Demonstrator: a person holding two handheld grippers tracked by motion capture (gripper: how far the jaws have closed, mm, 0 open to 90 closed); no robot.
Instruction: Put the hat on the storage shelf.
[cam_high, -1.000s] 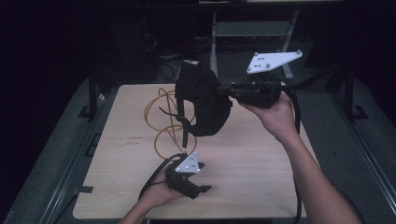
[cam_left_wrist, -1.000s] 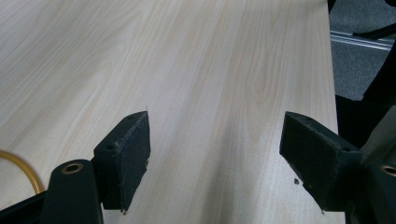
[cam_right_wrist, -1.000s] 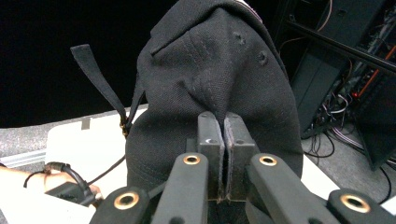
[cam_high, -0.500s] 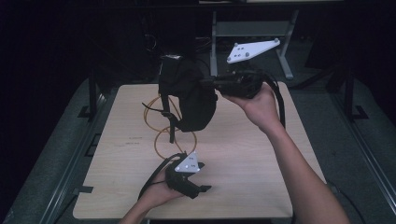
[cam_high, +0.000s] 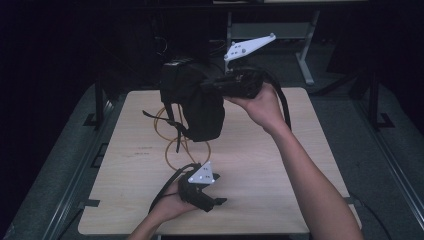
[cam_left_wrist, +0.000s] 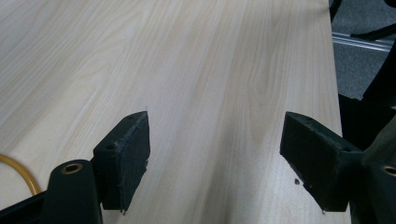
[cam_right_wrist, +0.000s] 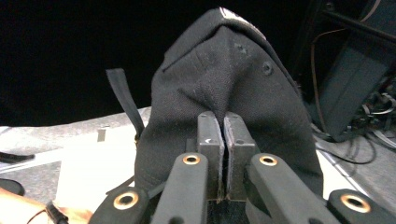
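Right gripper (cam_right_wrist: 223, 154) is up in the air over the far part of the table (cam_high: 280, 200), jaws pressed tight together w/ a fold of the black bag (cam_high: 192, 102) pinched between them. In the right gripper view the fabric bunches up right where the pads meet. Bag hangs off that grip, clear of the tabletop, straps (cam_high: 172, 125) dangling down toward the surface. Under it lies an orange cable (cam_high: 172, 147), looped on the wood approx. mid-table.

Left gripper (cam_left_wrist: 215, 158) sits low at the near edge, held in the person's left hand (cam_high: 170, 207), jaws spread wide w/ nothing between them, just bare wood grain in the left gripper view; a bit of the orange cable shows at that view's lower left corner. The two grippers are well apart.
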